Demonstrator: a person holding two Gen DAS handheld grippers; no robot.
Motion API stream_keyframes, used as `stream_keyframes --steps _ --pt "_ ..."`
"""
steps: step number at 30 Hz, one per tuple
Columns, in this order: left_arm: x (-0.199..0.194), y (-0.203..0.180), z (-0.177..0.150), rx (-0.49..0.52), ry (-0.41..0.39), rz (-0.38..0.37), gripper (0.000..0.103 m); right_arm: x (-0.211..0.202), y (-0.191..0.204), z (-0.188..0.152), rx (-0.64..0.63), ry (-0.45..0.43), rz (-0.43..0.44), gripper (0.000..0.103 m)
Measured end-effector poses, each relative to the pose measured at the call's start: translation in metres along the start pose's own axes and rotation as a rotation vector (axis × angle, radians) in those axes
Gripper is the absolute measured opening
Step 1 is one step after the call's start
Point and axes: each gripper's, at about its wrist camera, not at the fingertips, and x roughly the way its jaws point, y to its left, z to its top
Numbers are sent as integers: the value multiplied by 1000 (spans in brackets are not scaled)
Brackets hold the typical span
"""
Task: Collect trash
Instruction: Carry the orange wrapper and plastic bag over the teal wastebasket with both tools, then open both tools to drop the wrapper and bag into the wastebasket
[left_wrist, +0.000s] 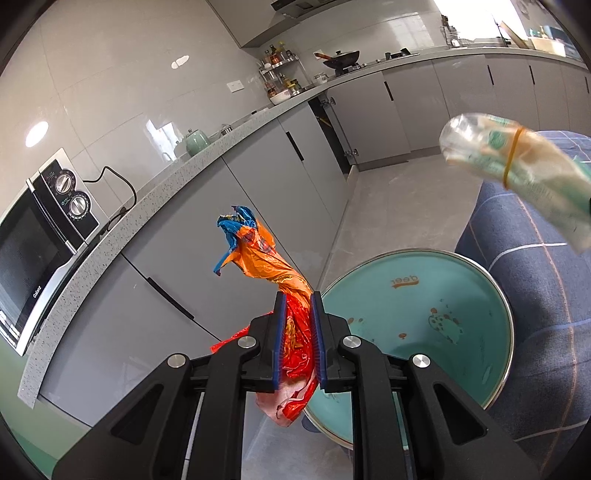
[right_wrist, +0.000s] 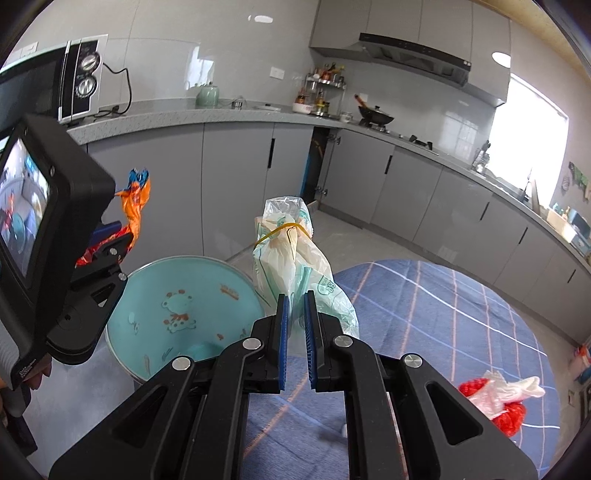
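Note:
My left gripper (left_wrist: 297, 295) is shut on a crumpled orange, red and blue snack wrapper (left_wrist: 258, 254), held up in the air above the rim of a teal bin (left_wrist: 476, 332) with a cartoon print inside. The wrapper also shows in the right wrist view (right_wrist: 135, 206). My right gripper (right_wrist: 295, 295) is shut on a clear and green plastic bag (right_wrist: 291, 251) bound with a yellow rubber band, held above the table edge beside the teal bin (right_wrist: 177, 310). The bag shows in the left wrist view (left_wrist: 517, 166) at upper right.
A table with a blue checked cloth (right_wrist: 424, 314) carries a white and red bit of plastic trash (right_wrist: 498, 395) at its right. Grey kitchen cabinets (right_wrist: 236, 177) and a counter with a microwave (left_wrist: 40, 229) run behind. The floor (left_wrist: 388, 206) is grey tile.

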Motion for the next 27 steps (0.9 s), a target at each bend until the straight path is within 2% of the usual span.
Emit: stream_keyframes --steps 20,21,23,24,27 --pt "2 -3 -1 7 12 -9 16 20 10 -5 -22 34 47 10" --pt "3 -4 -1 8 13 -12 19 21 9 -6 -20 35 50 11" --pt "3 -5 -1 13 10 -7 31 26 10 -8 -18 48 53 12" --pt "3 -5 -1 15 7 -3 41 29 10 -9 -17 57 58 13" --pt "3 -6 -1 20 4 -3 48 31 9 -12 -5 61 60 19"
